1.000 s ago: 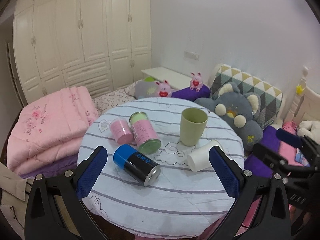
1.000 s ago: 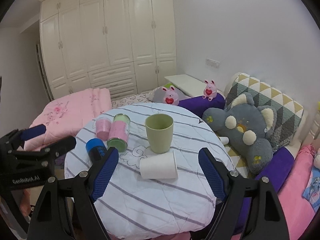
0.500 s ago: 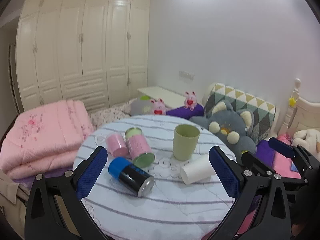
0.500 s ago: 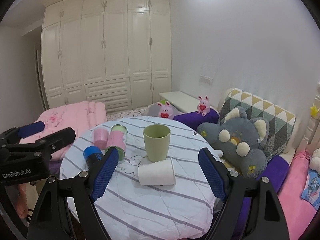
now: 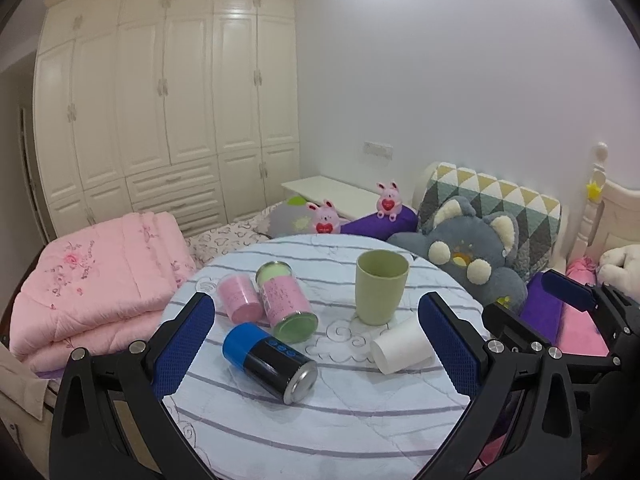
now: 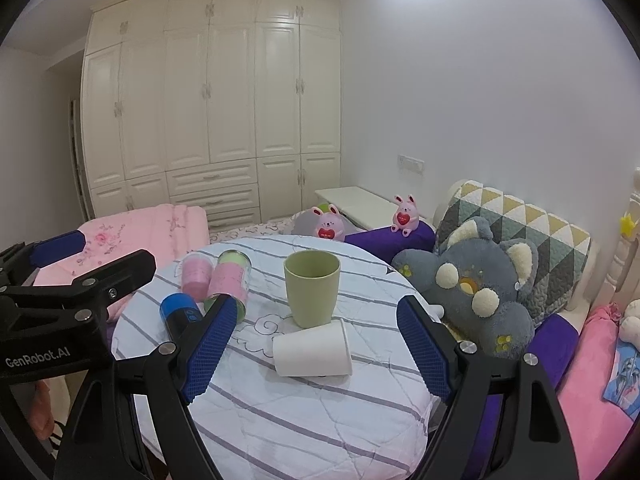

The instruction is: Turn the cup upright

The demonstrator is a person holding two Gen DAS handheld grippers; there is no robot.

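A white paper cup (image 6: 314,350) lies on its side on the round striped table (image 6: 320,420), just in front of an upright green cup (image 6: 311,287). It also shows in the left wrist view (image 5: 400,347), partly behind my right finger. My right gripper (image 6: 318,346) is open and empty, its fingers wide to either side of the white cup and back from it. My left gripper (image 5: 316,346) is open and empty, above the near part of the table. The green cup (image 5: 381,286) stands behind the white one.
A blue and black can (image 5: 270,360), a pink and green can (image 5: 286,302) and a small pink cup (image 5: 239,302) lie on their sides at the table's left. A grey plush toy (image 6: 476,292) and pillows lie to the right, a folded pink quilt (image 5: 96,280) to the left.
Both grippers have tilted upward and pulled back a little, so the table sits lower in both views. Nothing on the table has moved.
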